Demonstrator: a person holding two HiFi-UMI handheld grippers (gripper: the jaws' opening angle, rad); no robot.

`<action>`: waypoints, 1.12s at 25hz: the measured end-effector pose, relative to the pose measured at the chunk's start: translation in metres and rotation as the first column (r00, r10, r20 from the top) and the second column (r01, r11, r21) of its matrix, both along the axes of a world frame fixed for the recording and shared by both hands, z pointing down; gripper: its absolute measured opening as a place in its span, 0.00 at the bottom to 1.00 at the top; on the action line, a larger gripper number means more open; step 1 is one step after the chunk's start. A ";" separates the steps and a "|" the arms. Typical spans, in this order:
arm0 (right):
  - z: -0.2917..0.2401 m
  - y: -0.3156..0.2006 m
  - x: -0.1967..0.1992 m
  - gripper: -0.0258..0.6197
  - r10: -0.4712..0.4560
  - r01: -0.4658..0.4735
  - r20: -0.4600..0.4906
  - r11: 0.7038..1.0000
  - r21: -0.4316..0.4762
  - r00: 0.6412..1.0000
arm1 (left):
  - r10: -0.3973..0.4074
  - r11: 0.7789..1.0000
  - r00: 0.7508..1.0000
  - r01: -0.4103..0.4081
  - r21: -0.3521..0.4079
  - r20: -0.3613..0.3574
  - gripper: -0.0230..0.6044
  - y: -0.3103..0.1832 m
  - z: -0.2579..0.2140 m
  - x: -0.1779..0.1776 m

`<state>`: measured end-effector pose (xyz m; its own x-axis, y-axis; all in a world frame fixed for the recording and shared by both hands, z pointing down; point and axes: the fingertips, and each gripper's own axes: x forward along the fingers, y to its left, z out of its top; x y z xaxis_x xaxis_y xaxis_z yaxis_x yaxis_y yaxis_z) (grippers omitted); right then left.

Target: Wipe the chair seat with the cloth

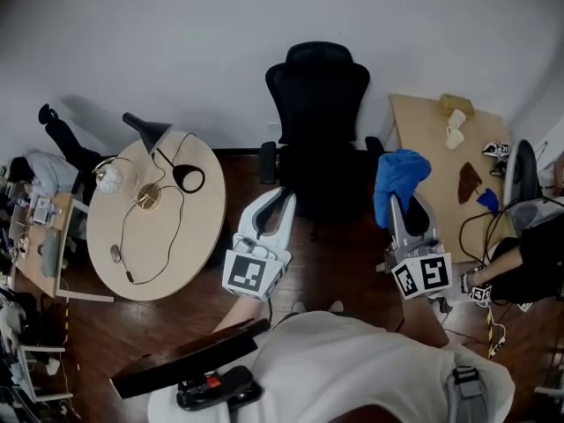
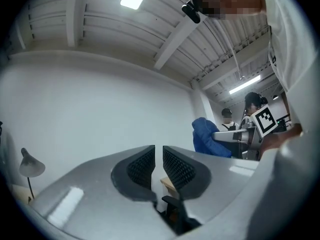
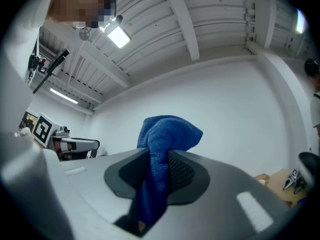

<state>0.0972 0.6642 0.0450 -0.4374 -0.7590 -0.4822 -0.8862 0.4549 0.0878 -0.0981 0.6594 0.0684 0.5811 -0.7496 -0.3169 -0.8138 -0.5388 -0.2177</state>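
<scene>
Currently right tool (image 1: 404, 208) is clamped on the bunched blue terry cloth (image 1: 399, 173), which sticks up past its tips. Left tool (image 1: 276, 203) is empty, jaws nearly together. Black padded office chair seat (image 1: 322, 181) lies ahead, between both tools, untouched. Best approach, likely: lower cloth flat onto seat, overlapping strokes, left tool steadying the swivel chair.

Your cloth (image 1: 401, 173) reads blue; the chair (image 1: 319, 104) black. Left gripper (image 1: 284, 194) and right gripper (image 1: 401, 205): pale grey (black-and-white square markers on each cube). Round table (image 1: 189, 227) pale wood, floor (image 1: 189, 324) dark brown.
</scene>
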 end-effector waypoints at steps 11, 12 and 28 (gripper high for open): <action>0.000 0.010 -0.007 0.18 -0.012 0.012 0.008 1.000 0.015 1.000 | 0.031 0.991 0.998 -0.024 0.130 -0.053 0.06 0.013 -0.015 0.005; 0.002 0.010 -0.010 0.18 -0.017 0.017 0.012 1.000 0.008 1.000 | 0.031 0.992 0.998 -0.024 0.127 -0.051 0.06 0.012 -0.014 0.003; 0.017 0.019 0.017 0.18 -0.004 0.005 0.026 1.000 -0.003 1.000 | 0.072 0.982 0.995 -0.059 0.177 -0.070 -0.05 0.030 -0.006 0.029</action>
<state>0.1147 0.6832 0.0618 -0.4284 -0.7588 -0.4906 -0.8861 0.4592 0.0635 -0.0686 0.6889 0.0628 0.5967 -0.6397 -0.4845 -0.7955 -0.5507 -0.2527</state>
